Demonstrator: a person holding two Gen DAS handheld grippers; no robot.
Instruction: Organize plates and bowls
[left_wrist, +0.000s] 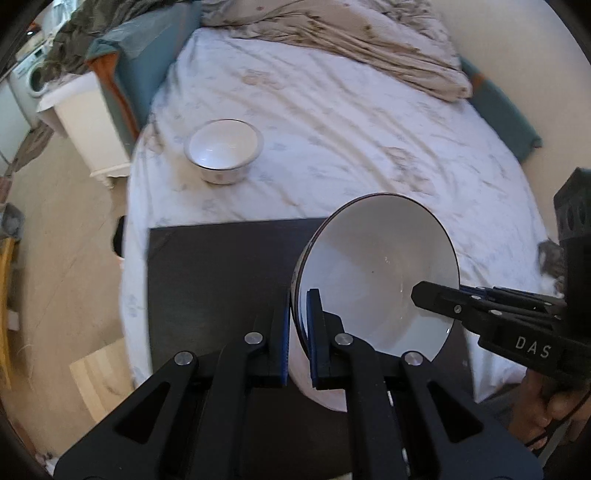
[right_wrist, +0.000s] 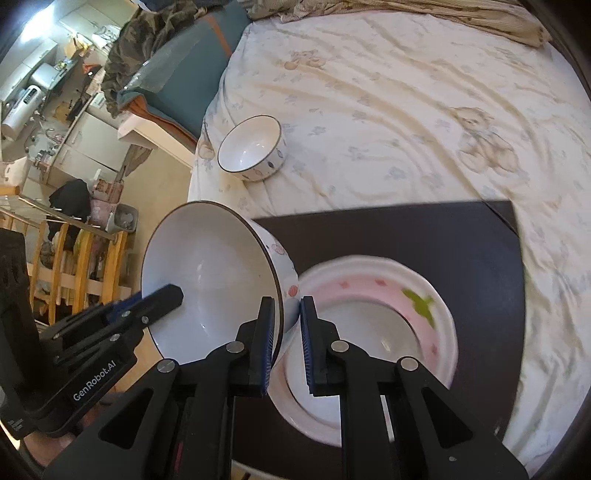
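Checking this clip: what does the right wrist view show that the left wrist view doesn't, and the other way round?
Only the right wrist view: a pink-rimmed dish on the black board, beneath the held bowl, plus kitchen units and a wooden rack far left.
Only the left wrist view: a washing machine and a white bedside cabinet.
Both: the large white bowl, tilted and gripped at opposite rim edges by the left gripper and right gripper, and the small bowl on the bed sheet.
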